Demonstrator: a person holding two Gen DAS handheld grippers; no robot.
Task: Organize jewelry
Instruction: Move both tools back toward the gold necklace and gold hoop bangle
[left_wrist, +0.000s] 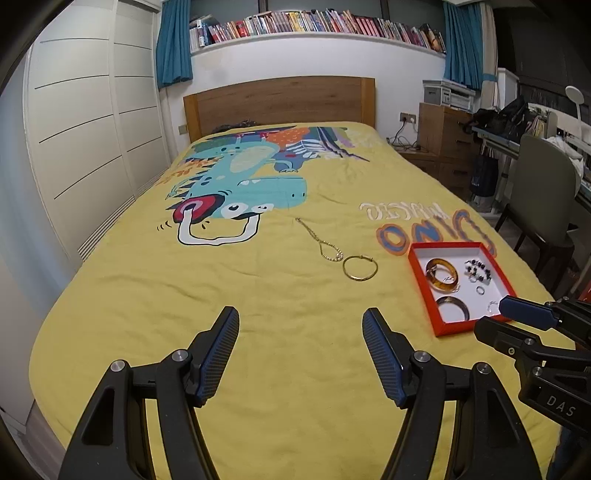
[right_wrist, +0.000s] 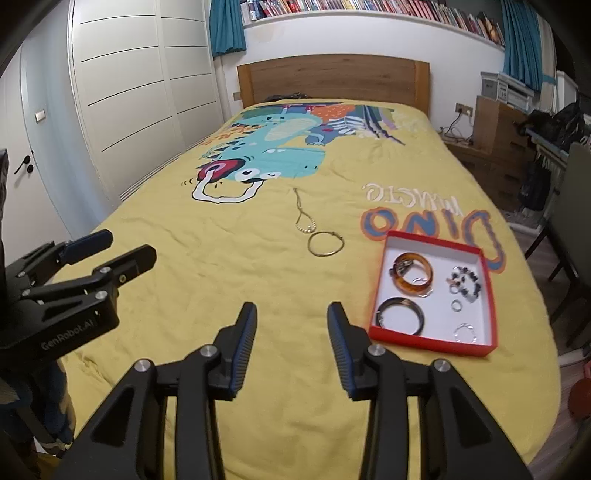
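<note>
A red box (left_wrist: 424, 280) (right_wrist: 378, 291) with a white inside lies on the yellow bedspread at the right. It holds an amber bangle (right_wrist: 413, 277), a dark bangle (right_wrist: 400, 315), a beaded bracelet (right_wrist: 463, 282) and small rings. A gold bangle (left_wrist: 359, 268) (right_wrist: 326, 243) and a gold chain necklace (left_wrist: 319, 240) (right_wrist: 303, 216) lie on the spread left of the box. My left gripper (left_wrist: 300, 356) is open and empty, short of the gold bangle. My right gripper (right_wrist: 291, 347) is open and empty, left of the box's near corner.
The bed (left_wrist: 258, 369) has a wooden headboard (left_wrist: 280, 101). White wardrobe doors (left_wrist: 92, 147) stand at the left. A nightstand (left_wrist: 443, 129), a desk and a chair (left_wrist: 543, 199) stand at the right. The right gripper shows at the right edge of the left wrist view (left_wrist: 517, 314).
</note>
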